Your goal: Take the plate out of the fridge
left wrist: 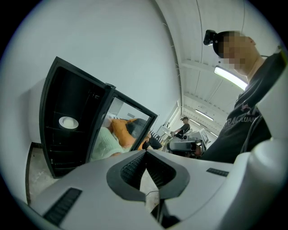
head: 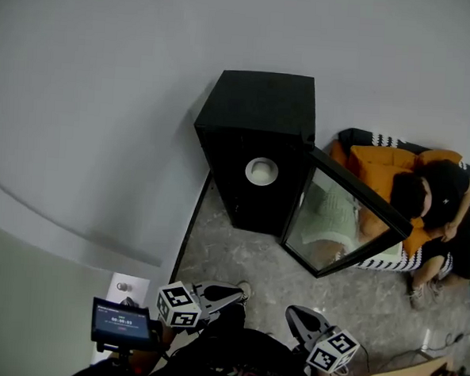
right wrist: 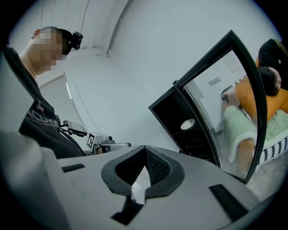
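A small black fridge stands against the wall with its glass door swung open to the right. A white plate lies on a shelf inside; the same plate shows in the left gripper view, and the plate in the right gripper view. My left gripper is low in the head view, well short of the fridge, jaws shut and empty. My right gripper is beside it, tips together, holding nothing. The left gripper and right gripper show closed tips in their own views.
A person in orange sits on the floor behind the open door, on a striped cushion. A small screen is at lower left. A black floor strip runs along the wall. Stone floor lies between me and the fridge.
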